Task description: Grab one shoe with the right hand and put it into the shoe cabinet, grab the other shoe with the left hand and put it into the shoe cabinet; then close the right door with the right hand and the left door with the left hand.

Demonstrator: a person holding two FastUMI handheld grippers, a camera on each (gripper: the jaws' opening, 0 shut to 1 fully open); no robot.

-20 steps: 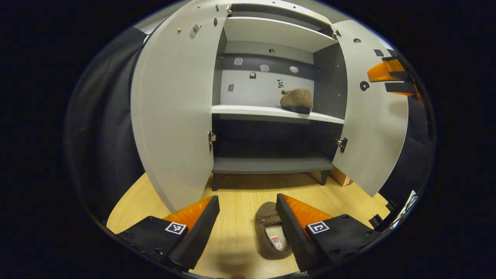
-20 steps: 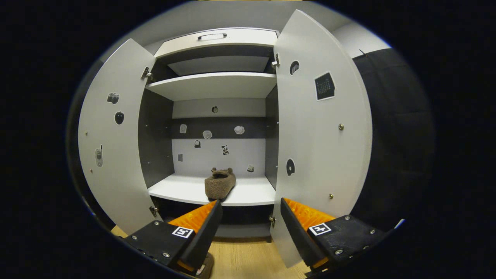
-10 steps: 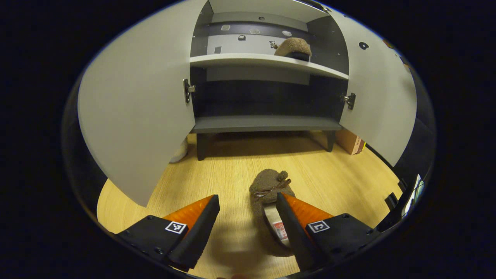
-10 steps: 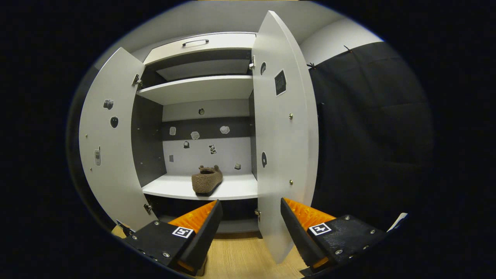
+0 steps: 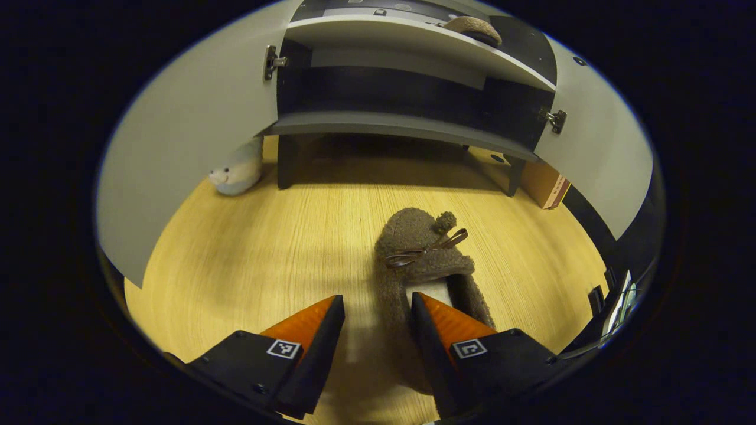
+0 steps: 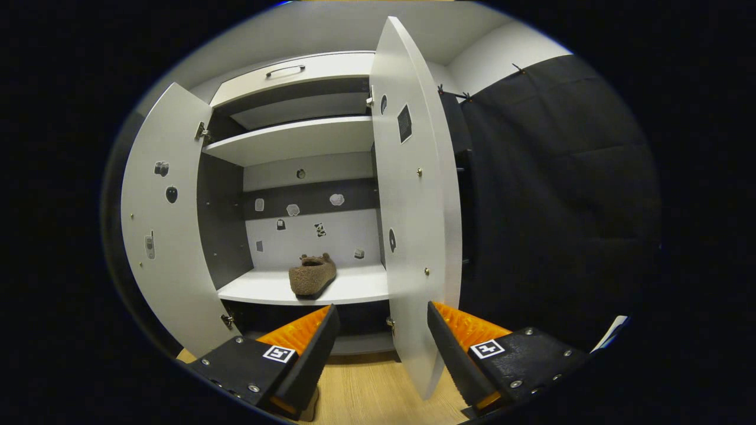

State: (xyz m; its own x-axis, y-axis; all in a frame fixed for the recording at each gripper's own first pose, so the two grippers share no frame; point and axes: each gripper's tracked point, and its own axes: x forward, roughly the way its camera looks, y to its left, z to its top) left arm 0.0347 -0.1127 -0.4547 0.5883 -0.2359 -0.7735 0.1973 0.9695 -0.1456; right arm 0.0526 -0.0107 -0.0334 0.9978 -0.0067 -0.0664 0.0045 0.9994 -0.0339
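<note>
A brown fuzzy slipper with a bow [image 5: 422,260] lies on the wooden floor [image 5: 266,254] in the left gripper view. My left gripper [image 5: 378,316] is open, low over the slipper's heel end, its right finger [image 5: 440,321] over the slipper's opening. The second brown slipper [image 6: 311,276] rests on the white middle shelf [image 6: 354,289] of the shoe cabinet; it also shows as the slipper on the shelf [image 5: 472,26]. My right gripper [image 6: 381,330] is open and empty, facing the edge of the right door [image 6: 413,236]. The left door [image 6: 162,248] stands wide open.
A small grey plush toy [image 5: 236,171] lies on the floor beside the cabinet's left leg. A cardboard box [image 5: 546,186] sits by the right leg. The lower dark shelf [image 5: 401,127] is bare. Black cloth [image 6: 561,195] hangs right of the cabinet.
My left gripper has dropped and tilted down toward the floor slipper, now straddling its heel end. The right gripper view has swung rightward, so the right door is seen more edge-on.
</note>
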